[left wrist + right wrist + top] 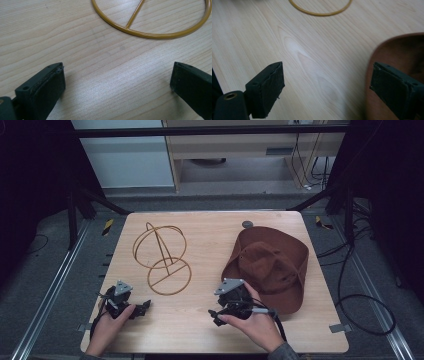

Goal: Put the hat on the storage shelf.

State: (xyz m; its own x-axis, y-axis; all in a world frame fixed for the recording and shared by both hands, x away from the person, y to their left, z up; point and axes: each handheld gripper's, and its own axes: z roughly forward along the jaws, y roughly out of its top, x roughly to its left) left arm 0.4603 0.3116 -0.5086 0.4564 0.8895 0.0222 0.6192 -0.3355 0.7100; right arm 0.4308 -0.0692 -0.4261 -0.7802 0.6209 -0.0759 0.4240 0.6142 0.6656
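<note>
Hat (270, 265) lies flat near the bench's (200, 330) right edge, wire stand (162, 257) left of centre. Right claw (220, 312) jaws apart beside the brim, likely to grab it; left claw (142, 307) apart, empty, near the stand's base ring.

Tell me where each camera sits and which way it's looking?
High view: above the person's side, looking forward and down on the table; forearms, left tool, right tool, brown hat.
Left gripper view: on the left tool, facing the gold wire stand; open black jaws.
Right gripper view: on the right tool, facing the hat's brim; open jaws.
All share the stand's ring.
</note>
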